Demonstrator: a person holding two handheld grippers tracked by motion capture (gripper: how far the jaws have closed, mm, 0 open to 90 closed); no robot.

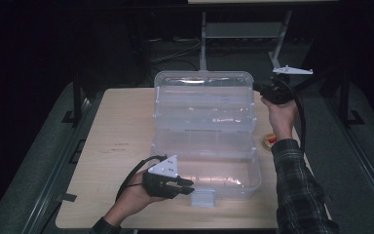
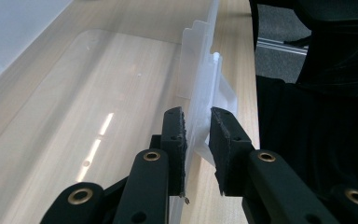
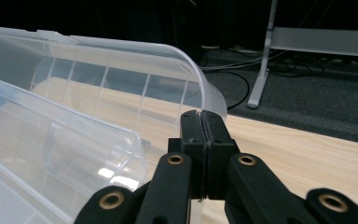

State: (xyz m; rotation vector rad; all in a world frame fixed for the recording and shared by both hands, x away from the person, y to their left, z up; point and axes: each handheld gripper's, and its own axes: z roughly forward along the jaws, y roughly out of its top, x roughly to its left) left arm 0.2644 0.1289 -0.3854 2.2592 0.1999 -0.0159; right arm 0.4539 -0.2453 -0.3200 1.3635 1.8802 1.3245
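Observation:
A clear plastic box [image 1: 254, 181] stands open on the wooden table, its lid [image 1: 204, 97] tipped back and upright behind it. My left gripper [image 1: 187, 186] is at the box's near wall, beside the latch tab [image 1: 203, 197]. In the left gripper view its jaws [image 2: 196, 119] are shut on that thin front wall [image 2: 200, 70], one pad inside the box and one outside. My right gripper [image 1: 259, 87] hovers at the lid's far right corner. In the right gripper view it [image 3: 201, 116] is shut, pad against pad, with the lid's rounded corner [image 3: 205, 88] just behind it.
A small red and yellow object [image 1: 270, 141] lies on the table [image 1: 121, 126] right of the box, under the right forearm. Beyond the table's far edge are a metal stand [image 1: 203, 39] and cables on a dark floor. A transparent inner tray [image 3: 51, 140] sits inside the box.

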